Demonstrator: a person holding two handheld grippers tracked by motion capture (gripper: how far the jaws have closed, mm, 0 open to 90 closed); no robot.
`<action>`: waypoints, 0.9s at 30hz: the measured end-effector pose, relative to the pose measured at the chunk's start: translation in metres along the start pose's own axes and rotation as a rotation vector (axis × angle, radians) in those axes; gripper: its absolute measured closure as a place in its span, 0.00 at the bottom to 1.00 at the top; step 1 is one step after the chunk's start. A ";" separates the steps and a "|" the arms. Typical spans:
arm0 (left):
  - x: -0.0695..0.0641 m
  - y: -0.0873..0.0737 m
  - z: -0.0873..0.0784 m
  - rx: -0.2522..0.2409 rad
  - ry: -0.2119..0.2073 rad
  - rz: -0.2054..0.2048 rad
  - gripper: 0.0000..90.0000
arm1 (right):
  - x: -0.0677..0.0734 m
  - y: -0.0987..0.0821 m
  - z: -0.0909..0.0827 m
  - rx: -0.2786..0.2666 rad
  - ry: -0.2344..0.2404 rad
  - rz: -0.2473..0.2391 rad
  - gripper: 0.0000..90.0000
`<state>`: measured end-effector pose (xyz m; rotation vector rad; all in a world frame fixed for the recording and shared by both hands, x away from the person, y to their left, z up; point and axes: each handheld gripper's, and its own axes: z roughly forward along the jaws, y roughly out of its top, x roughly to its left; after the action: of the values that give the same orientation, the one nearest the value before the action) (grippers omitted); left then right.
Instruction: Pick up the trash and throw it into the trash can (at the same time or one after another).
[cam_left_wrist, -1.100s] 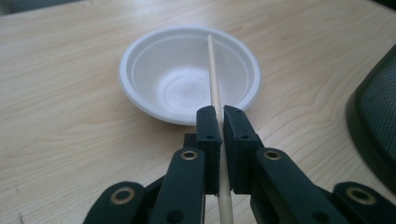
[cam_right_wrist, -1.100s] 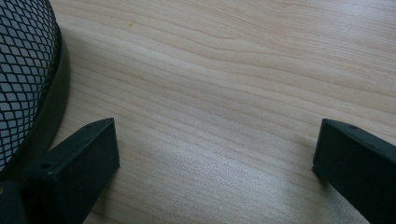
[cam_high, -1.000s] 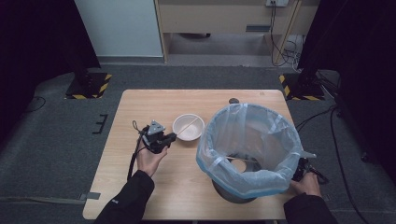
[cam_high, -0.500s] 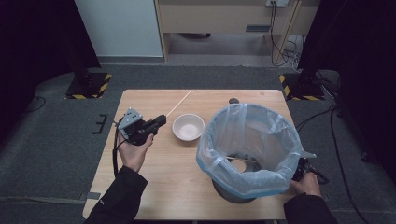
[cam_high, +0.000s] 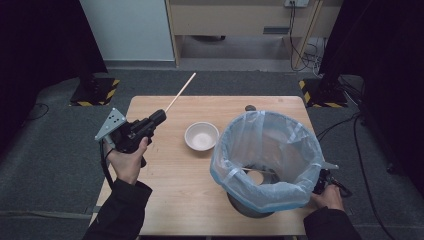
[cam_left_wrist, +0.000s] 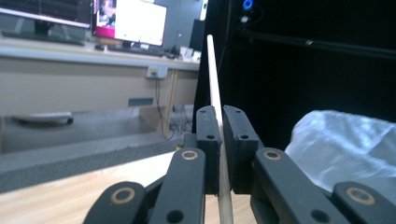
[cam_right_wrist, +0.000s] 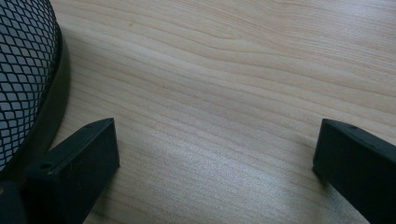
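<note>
A grey carpeted room holds the pale wooden counter (cam_high: 175, 190). Nearest, at five o'clock, the right claw (cam_right_wrist: 215, 154) rests jaws apart beside the lined mesh bin (cam_high: 267, 160). At nine o'clock the left claw (cam_high: 159, 117) is clamped on a thin wooden stick (cam_high: 181, 92), which points away towards one o'clock. To drop it cleanly, I would swing it over the bowl (cam_high: 201, 136), tip it downward above the bin's mouth, then release.

Bare table (cam_high: 175, 180) lies open between the left gripper (cam_high: 159, 116) and the lined bin (cam_high: 267, 160); the white bowl (cam_high: 201, 136) stands just left of the bin, narrowing that gap
</note>
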<state>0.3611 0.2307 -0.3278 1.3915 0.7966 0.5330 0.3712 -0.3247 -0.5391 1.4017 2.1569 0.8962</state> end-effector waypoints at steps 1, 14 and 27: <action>-0.003 0.002 -0.001 -0.009 -0.008 0.003 0.95 | 0.000 0.000 0.000 0.000 0.000 0.000 0.01; -0.049 0.022 -0.003 -0.089 -0.139 0.074 0.95 | 0.000 0.000 0.000 0.000 0.000 0.000 0.01; -0.078 0.030 0.007 -0.107 -0.231 0.113 0.95 | 0.000 0.000 0.000 0.000 0.000 -0.001 0.01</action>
<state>0.3203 0.1713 -0.2845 1.3756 0.4990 0.4850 0.3714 -0.3246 -0.5391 1.4004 2.1573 0.8963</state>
